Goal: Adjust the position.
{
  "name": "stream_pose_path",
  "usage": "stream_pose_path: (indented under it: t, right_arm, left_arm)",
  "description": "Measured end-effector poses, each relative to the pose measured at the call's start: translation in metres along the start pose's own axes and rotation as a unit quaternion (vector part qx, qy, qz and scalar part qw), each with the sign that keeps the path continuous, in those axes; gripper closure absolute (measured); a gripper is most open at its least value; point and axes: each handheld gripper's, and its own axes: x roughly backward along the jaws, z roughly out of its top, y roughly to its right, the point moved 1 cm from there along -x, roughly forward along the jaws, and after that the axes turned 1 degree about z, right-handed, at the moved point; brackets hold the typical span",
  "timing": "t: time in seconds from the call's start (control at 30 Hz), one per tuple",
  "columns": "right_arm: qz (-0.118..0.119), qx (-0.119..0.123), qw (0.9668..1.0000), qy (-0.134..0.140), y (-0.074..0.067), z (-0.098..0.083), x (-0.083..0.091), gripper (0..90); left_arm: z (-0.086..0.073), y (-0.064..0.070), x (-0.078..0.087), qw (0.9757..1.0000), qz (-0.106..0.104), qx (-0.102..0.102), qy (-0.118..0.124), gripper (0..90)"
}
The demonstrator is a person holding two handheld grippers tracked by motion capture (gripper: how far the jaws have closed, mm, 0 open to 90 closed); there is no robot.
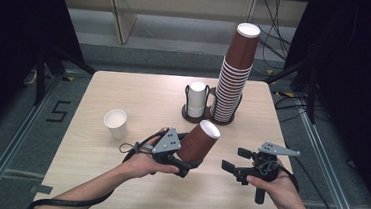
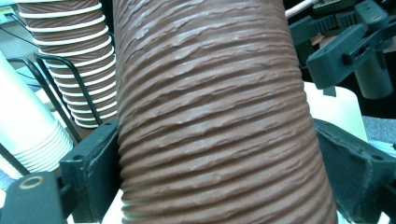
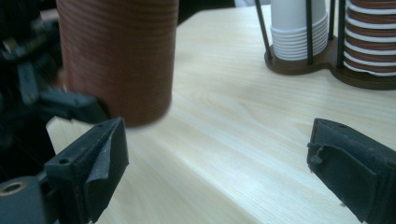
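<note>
Brown ribbed cup (image 1: 200, 142) — white inside, plain white cup (image 1: 116, 123), pale wood-grain table (image 1: 139, 93), black jaws.

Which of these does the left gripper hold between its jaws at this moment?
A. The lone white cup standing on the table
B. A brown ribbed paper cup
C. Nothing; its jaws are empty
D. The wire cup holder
B: in the high view the left gripper clamps the brown ribbed cup near its base, and the left gripper view shows both jaws pressed against the cup's ribbed sides.
</note>
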Motion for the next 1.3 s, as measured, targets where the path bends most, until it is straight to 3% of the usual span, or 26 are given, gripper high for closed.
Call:
stream_pose_path:
  t: [0.07,0.13,0.23,0.3,0.33,0.43,0.53,0.63,0.73,0.77,0.9,0.97,1.1,1.13,1.2,1.3]
  right_arm:
    - [0.006,-0.001,0.9999,-0.013,-0.002,-0.001,-0.001,6.7]
    - [0.016,0.018,0.9991,-0.035,-0.001,-0.001,-0.002,7.1]
    - [0.018,0.061,0.9953,-0.072,0.000,-0.002,-0.004,7.8]
    - [0.020,0.071,0.9928,-0.095,-0.001,-0.003,-0.005,7.8]
    - [0.021,0.096,0.9892,-0.109,0.000,-0.004,-0.006,8.0]
    - [0.035,0.130,0.9801,-0.146,-0.002,-0.006,-0.008,8.0]
    - [0.048,0.147,0.9721,-0.177,-0.006,-0.009,-0.011,8.1]
    - [0.053,0.173,0.9660,-0.185,-0.006,-0.008,-0.013,8.5]
    - [0.060,0.187,0.9621,-0.189,-0.007,-0.008,-0.014,9.0]
    - [0.063,0.182,0.9623,-0.192,-0.009,-0.008,-0.014,9.3]
    - [0.070,0.215,0.9546,-0.194,-0.010,-0.006,-0.014,9.6]
    - [0.075,0.214,0.9534,-0.198,-0.013,-0.005,-0.014,9.7]
    - [0.083,0.237,0.9461,-0.204,-0.016,0.000,-0.015,9.8]
    - [0.088,0.249,0.9427,-0.204,-0.017,0.002,-0.016,9.8]
    - [0.088,0.246,0.9415,-0.213,-0.020,0.003,-0.016,9.9]
    - [0.086,0.261,0.9357,-0.222,-0.021,0.005,-0.017,10.8]
  left_arm:
    - [0.000,0.000,0.003,1.0000,-0.003,-0.004,-0.005,11.2]
    - [0.000,0.000,0.005,0.9999,-0.006,-0.009,-0.007,11.2]
    - [0.000,0.000,0.007,0.9997,-0.013,-0.016,-0.011,11.1]
    - [0.000,0.000,0.008,0.9997,-0.013,-0.017,-0.012,11.2]
    - [0.000,0.000,0.009,0.9995,-0.016,-0.021,-0.016,11.1]
    - [0.000,0.001,0.011,0.9992,-0.021,-0.027,-0.020,11.1]
    - [-0.001,0.002,0.013,0.9987,-0.027,-0.034,-0.028,11.1]
    - [-0.001,0.003,0.015,0.9981,-0.031,-0.041,-0.033,11.1]
    - [-0.002,0.002,0.017,0.9974,-0.036,-0.048,-0.040,11.1]
    - [-0.003,0.002,0.017,0.9974,-0.039,-0.047,-0.039,11.1]
    - [-0.003,0.001,0.020,0.9954,-0.045,-0.061,-0.058,11.1]
    - [-0.003,0.000,0.021,0.9936,-0.049,-0.073,-0.071,11.1]
    - [-0.004,0.005,0.021,0.9908,-0.060,-0.083,-0.088,11.2]
    - [-0.005,0.006,0.021,0.9901,-0.061,-0.088,-0.090,11.1]
    - [-0.005,0.008,0.020,0.9894,-0.067,-0.089,-0.093,11.1]
    - [-0.004,0.011,0.019,0.9882,-0.072,-0.095,-0.096,11.1]
